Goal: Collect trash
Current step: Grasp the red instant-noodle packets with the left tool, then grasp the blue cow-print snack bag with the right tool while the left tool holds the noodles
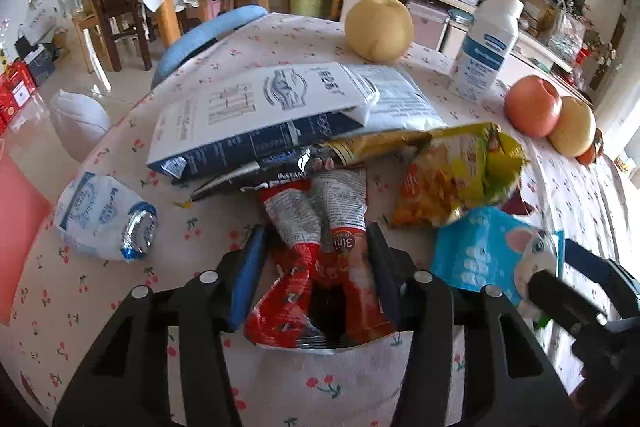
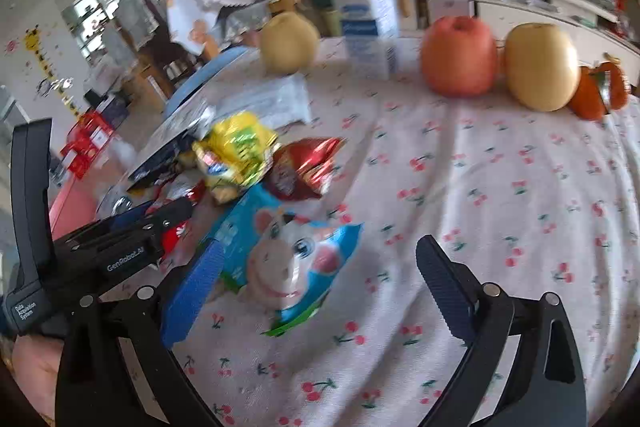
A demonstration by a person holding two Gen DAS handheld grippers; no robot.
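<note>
Several wrappers lie heaped on the cherry-print tablecloth (image 2: 500, 187). My left gripper (image 1: 316, 243) straddles a red and white instant coffee wrapper (image 1: 316, 259); its jaws stand apart on either side, not pressed on it. A yellow snack bag (image 1: 452, 179), a flattened white and navy carton (image 1: 256, 115) and a crumpled white wrapper (image 1: 104, 223) lie around it. My right gripper (image 2: 320, 263) is open, its left finger beside a blue cartoon-cow wrapper (image 2: 288, 255), which also shows in the left wrist view (image 1: 488, 255). A red foil wrapper (image 2: 308, 167) and the yellow bag (image 2: 236, 151) lie behind it.
Two pale pears (image 2: 288, 43) (image 2: 540, 67), a red apple (image 2: 460, 57), a white and blue bottle (image 2: 366, 15) and orange items (image 2: 600, 91) stand along the table's far side. Chairs and a blue seat (image 1: 208, 35) stand past the far left edge.
</note>
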